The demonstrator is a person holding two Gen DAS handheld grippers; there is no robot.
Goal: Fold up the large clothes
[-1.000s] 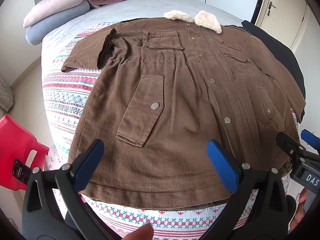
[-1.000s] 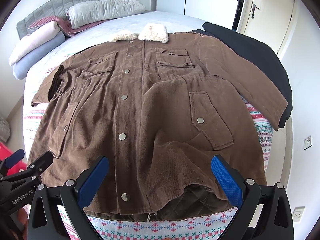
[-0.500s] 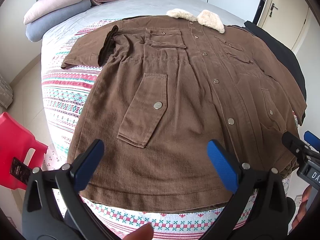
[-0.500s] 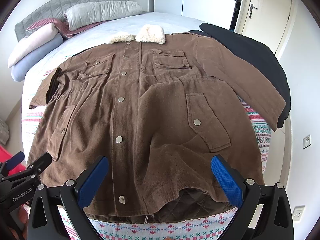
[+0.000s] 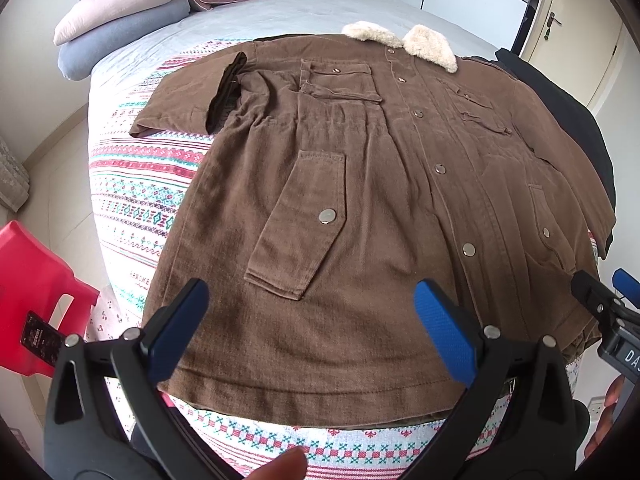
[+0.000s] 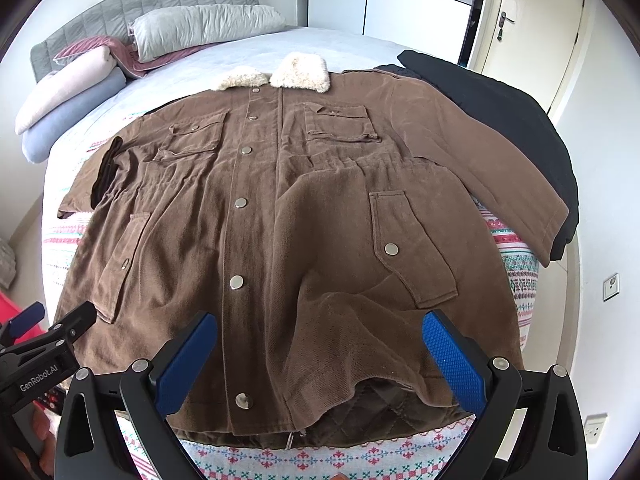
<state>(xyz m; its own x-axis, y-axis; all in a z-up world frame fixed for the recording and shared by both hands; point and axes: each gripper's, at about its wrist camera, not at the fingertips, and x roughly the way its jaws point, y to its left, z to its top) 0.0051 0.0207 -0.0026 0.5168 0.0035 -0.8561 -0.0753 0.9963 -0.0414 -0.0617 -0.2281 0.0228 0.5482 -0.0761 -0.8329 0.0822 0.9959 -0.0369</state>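
Both our grippers, left gripper (image 5: 308,332) and right gripper (image 6: 320,364), have drawn nearer the brown coat's (image 6: 280,220) hem at the bed's (image 5: 132,184) foot edge, jaws released, folding unstarted.

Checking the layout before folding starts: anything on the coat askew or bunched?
Yes. The coat lies front up but not flat: the hem on its right side humps up, showing the quilted lining. The far-left sleeve is doubled back, its dark lining showing. Both claws hover open, holding nothing.
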